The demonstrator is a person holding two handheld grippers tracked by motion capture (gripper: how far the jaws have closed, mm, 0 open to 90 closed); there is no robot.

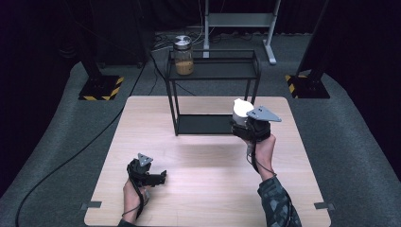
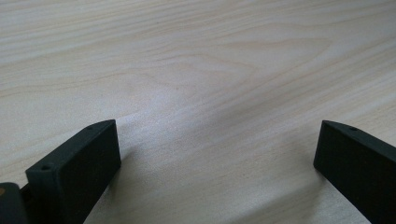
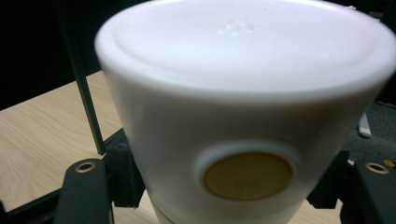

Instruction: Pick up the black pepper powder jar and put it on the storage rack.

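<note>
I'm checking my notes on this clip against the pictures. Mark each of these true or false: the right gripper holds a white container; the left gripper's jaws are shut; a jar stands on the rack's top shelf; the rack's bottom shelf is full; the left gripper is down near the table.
1. The right gripper holds a white container. True.
2. The left gripper has its jaws shut. False: they stand wide apart with nothing between them.
3. A jar stands on the top shelf of the black rack. True.
4. The rack's bottom shelf is full. False: nothing stands on it.
5. The left gripper is low over the wooden table. True.
</note>
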